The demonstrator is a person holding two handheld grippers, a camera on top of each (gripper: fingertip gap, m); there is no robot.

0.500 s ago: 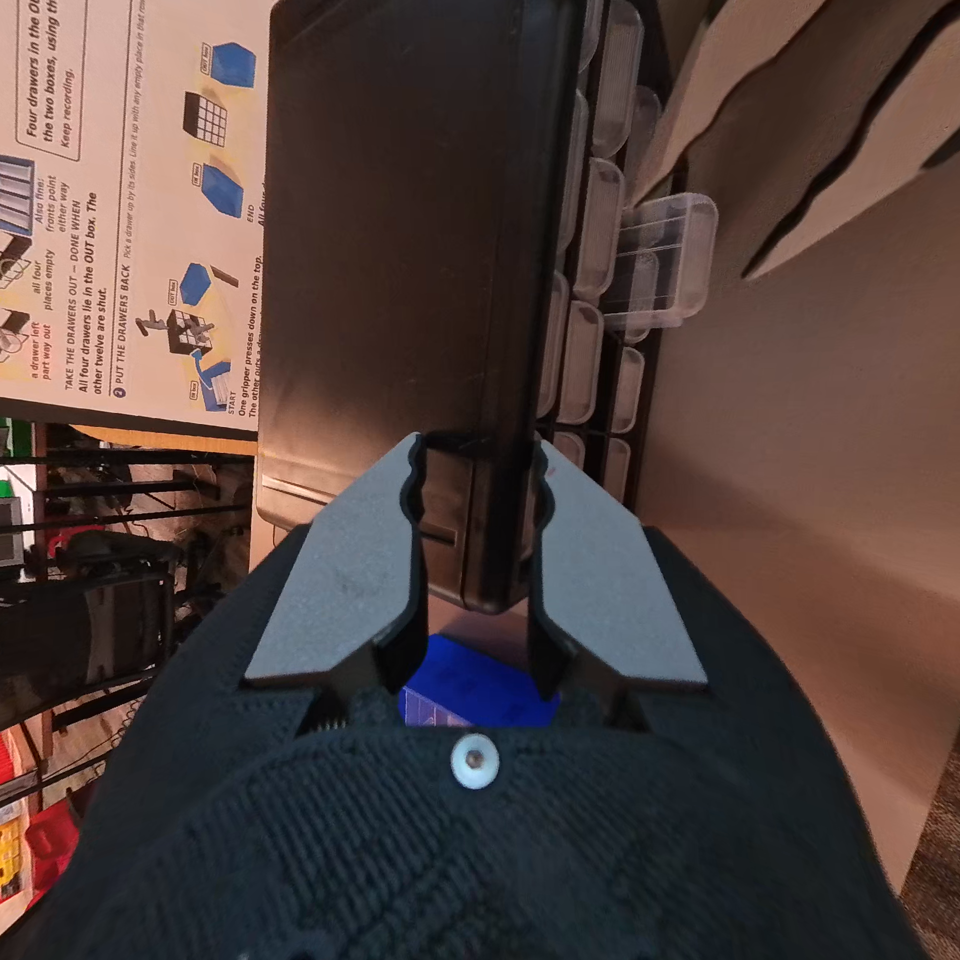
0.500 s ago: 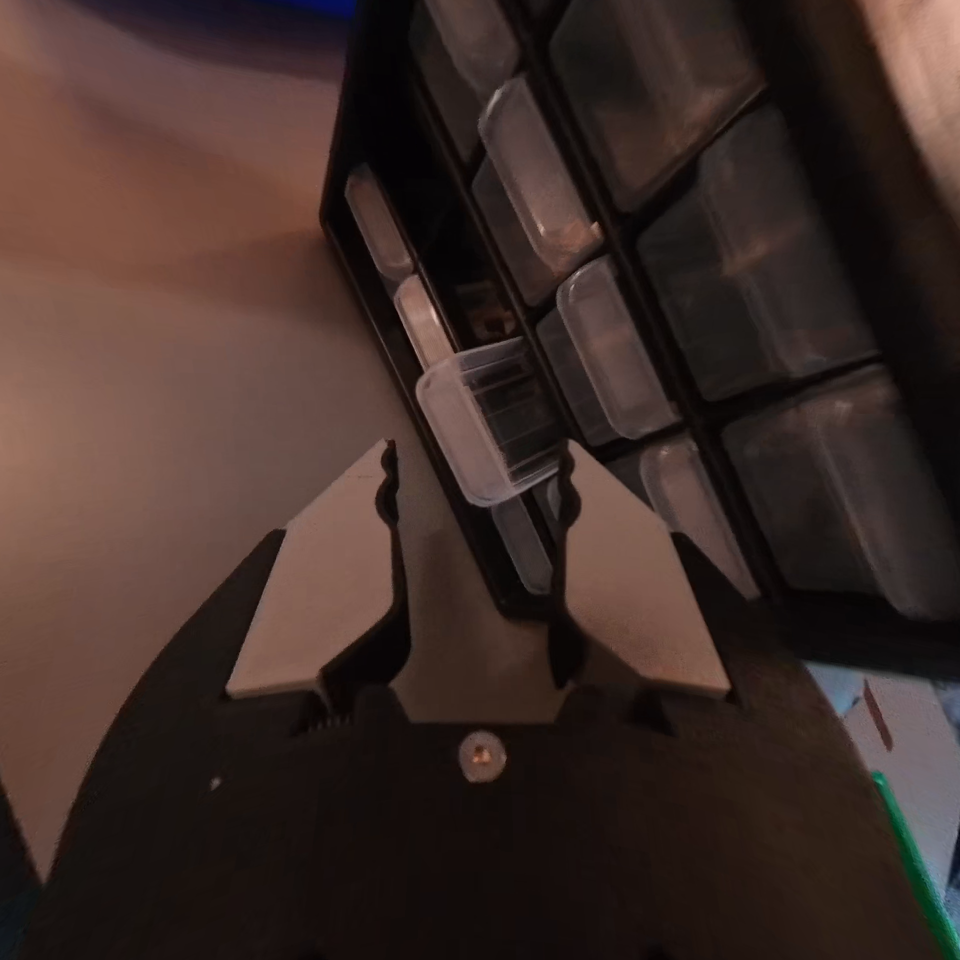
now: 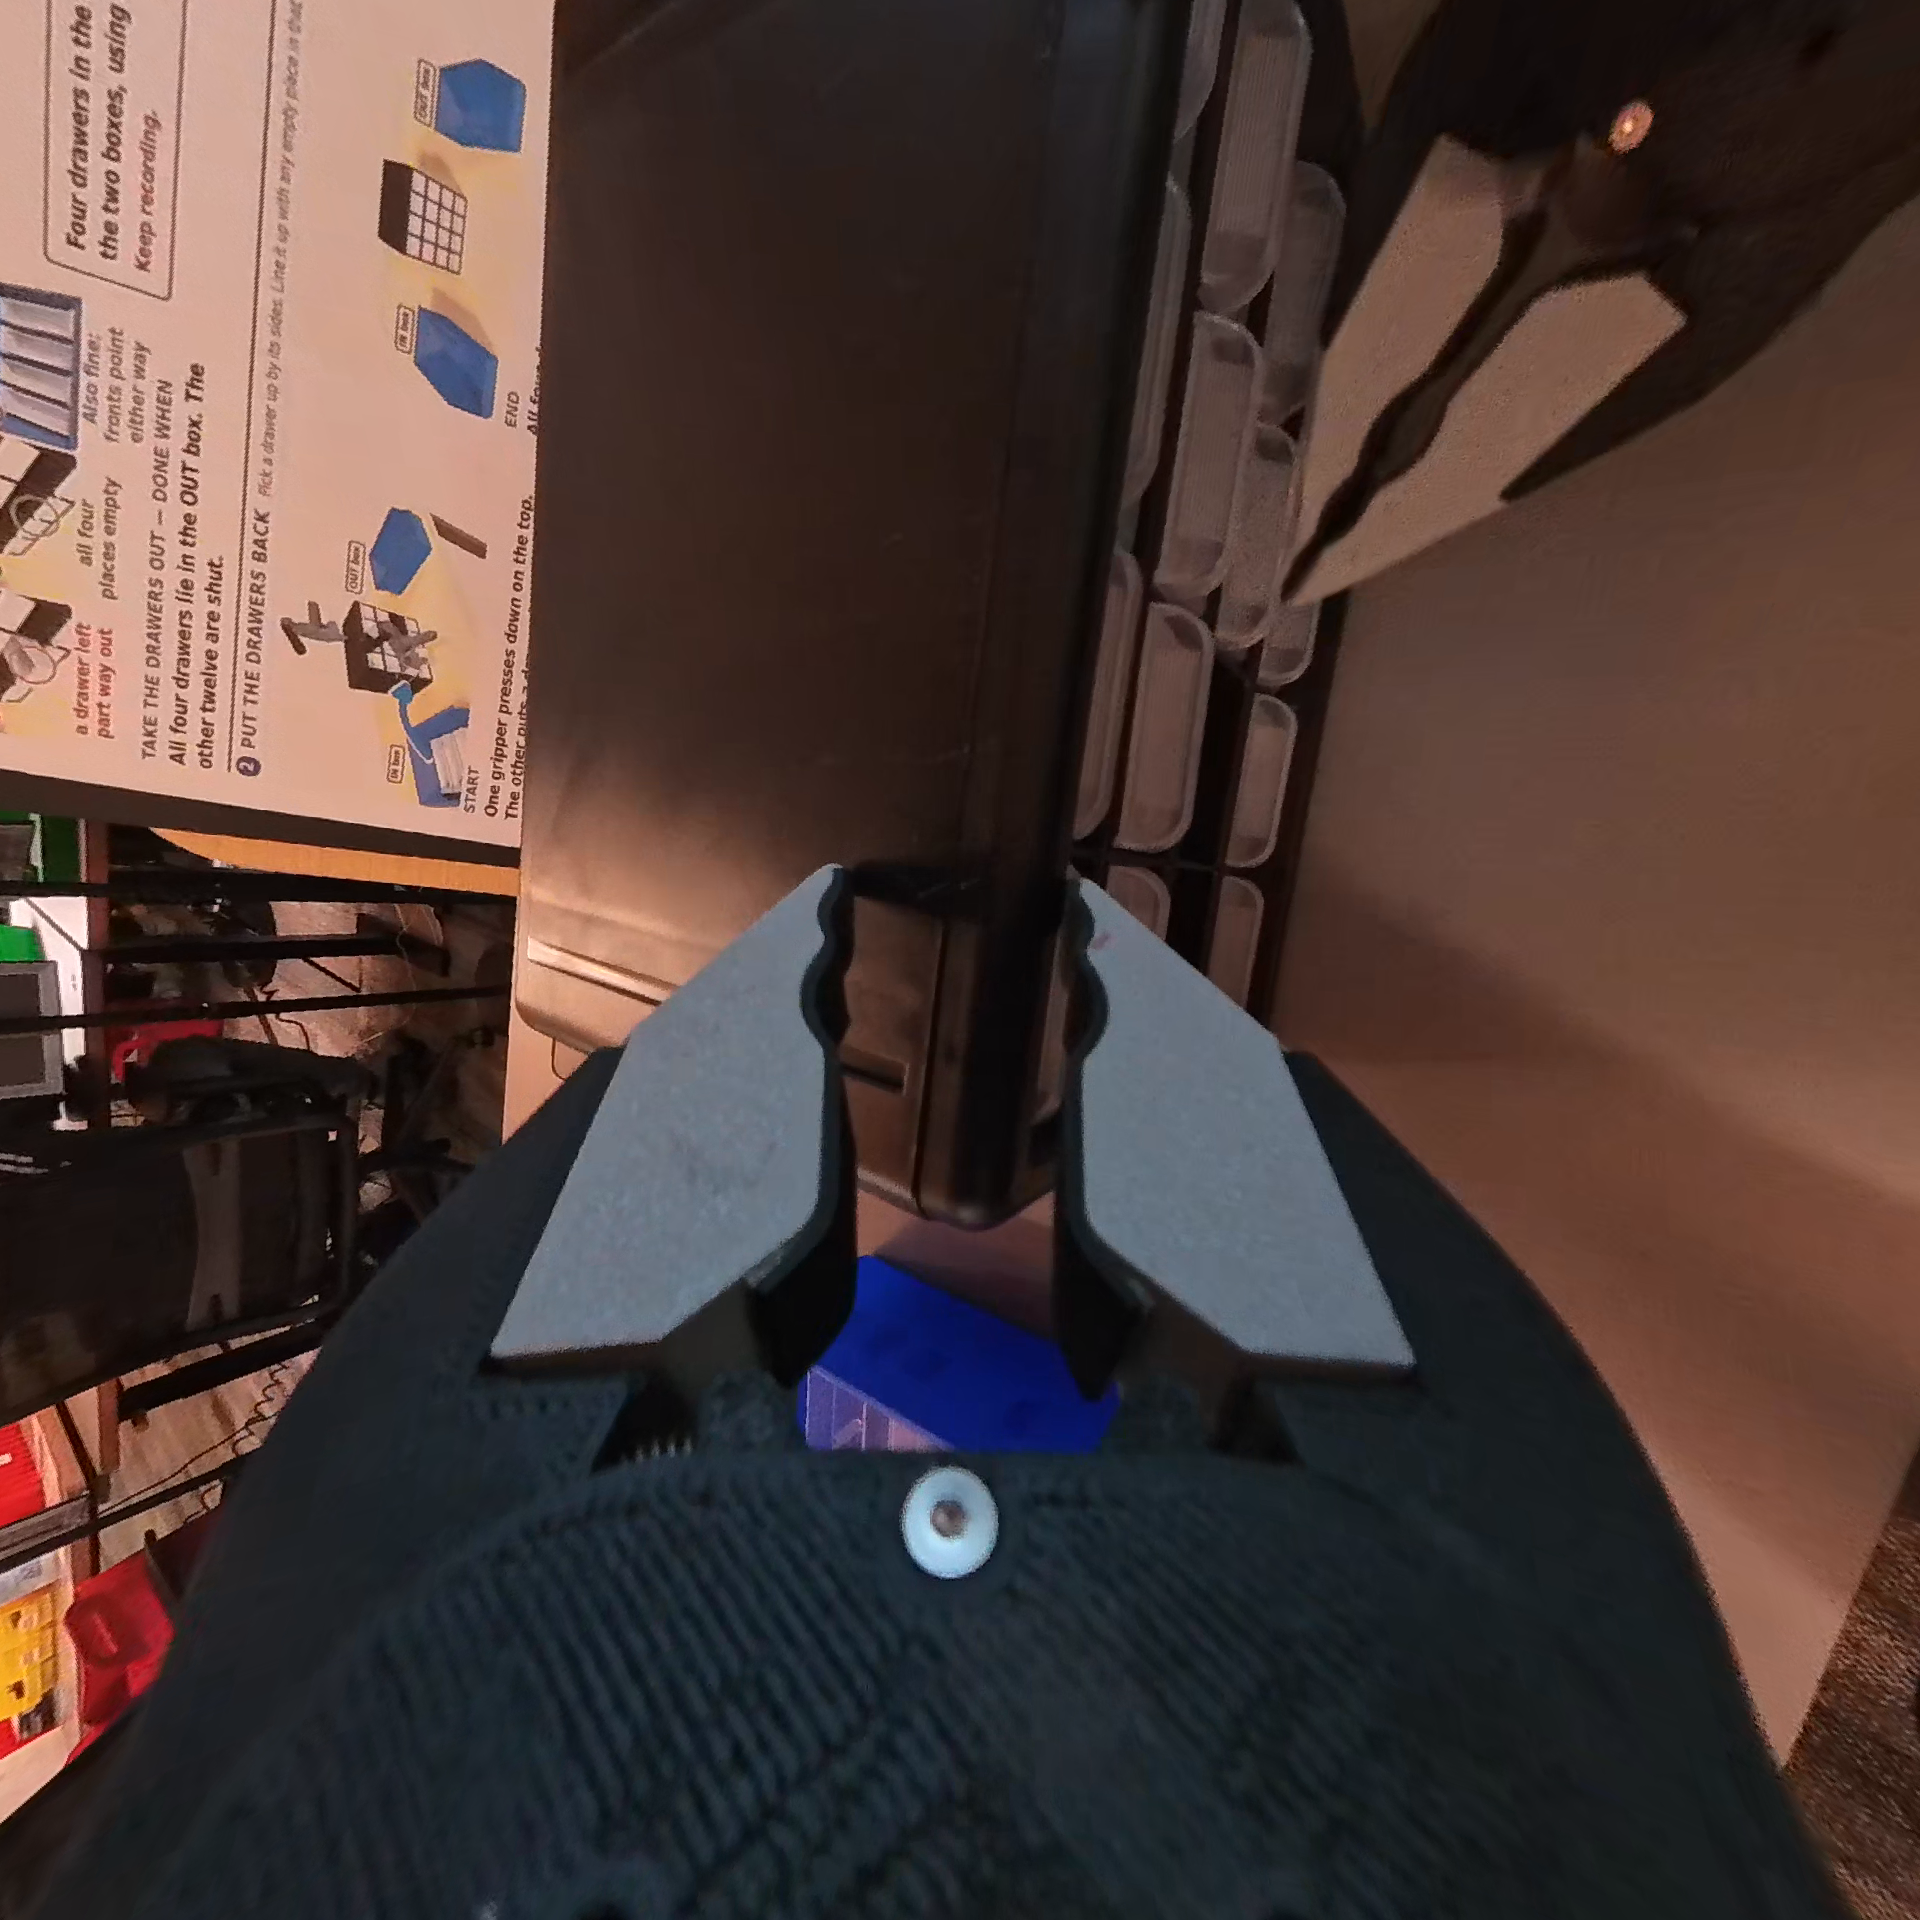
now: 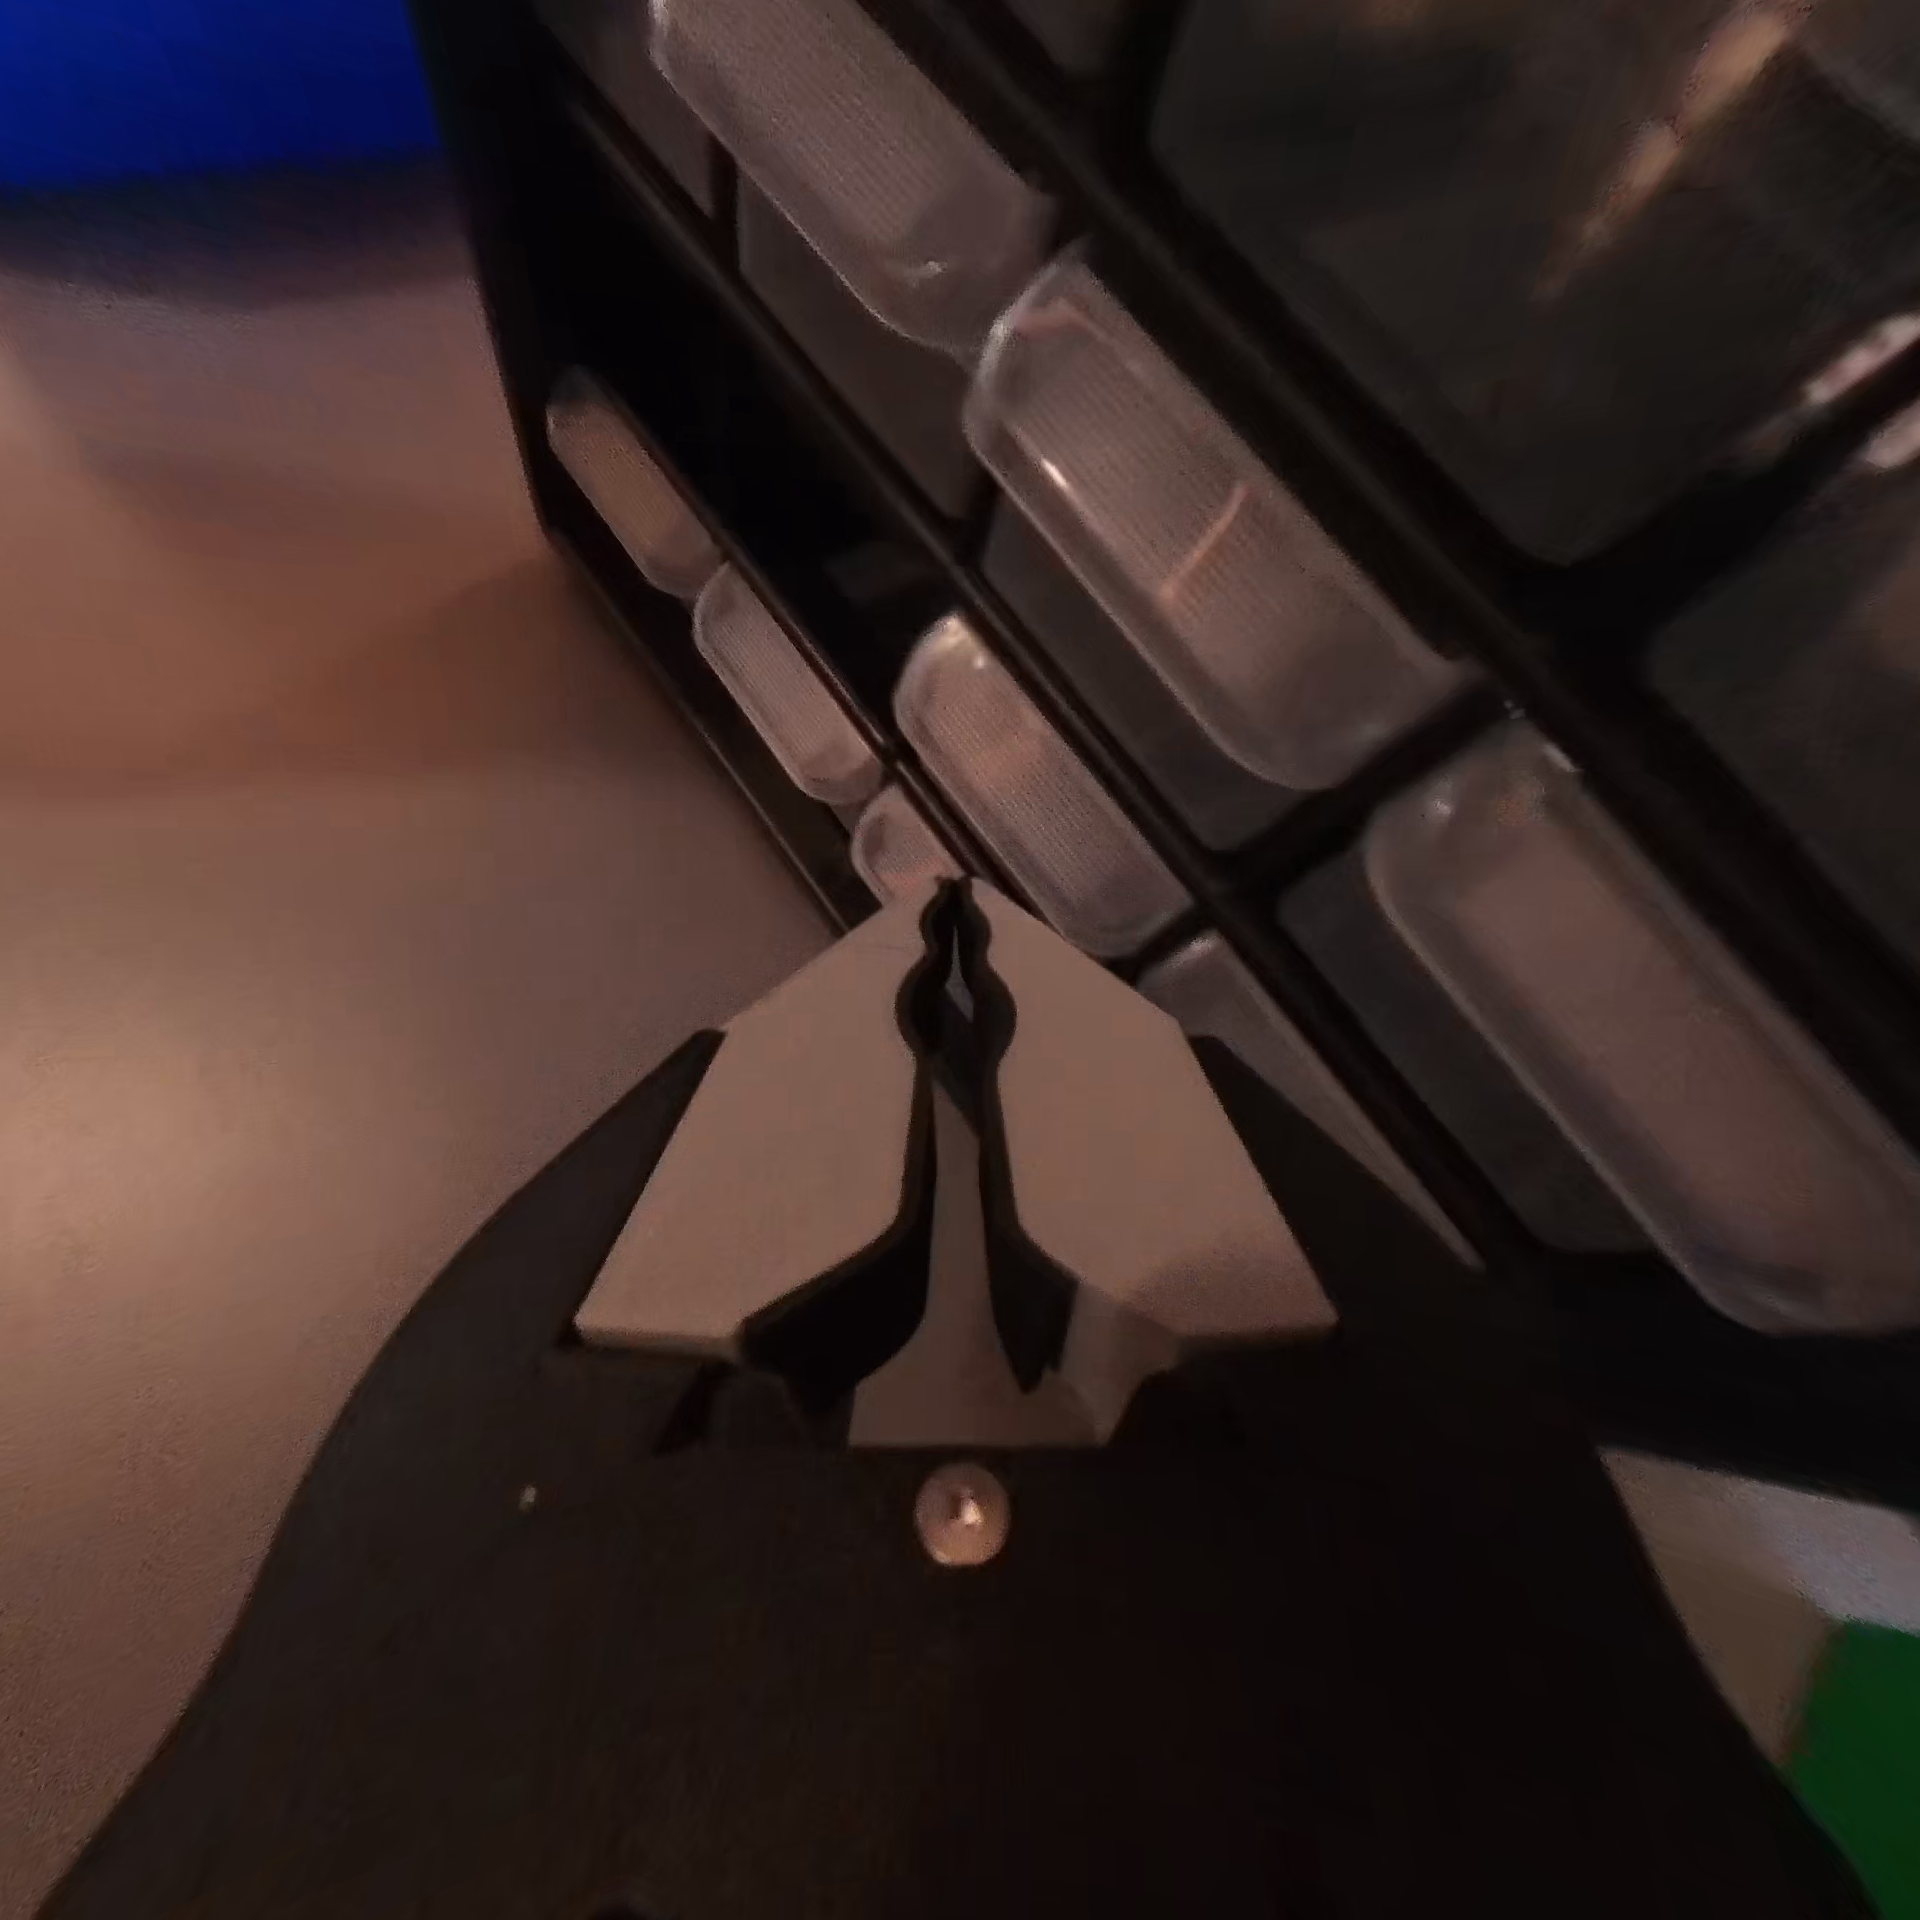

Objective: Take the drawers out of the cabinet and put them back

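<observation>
Right wrist view: right claw (image 4: 954,896) pinched together, tips at cabinet (image 4: 1538,665) drawer (image 4: 902,854).

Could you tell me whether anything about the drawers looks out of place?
Nothing stands out: the drawers in view all sit in their slots in the cabinet, with the shut right gripper at one front.

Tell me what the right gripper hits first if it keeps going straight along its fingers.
Most likely the small clear drawer front right at the tips of the shut right gripper, low on the black cabinet; whether they already touch is unclear.
</observation>
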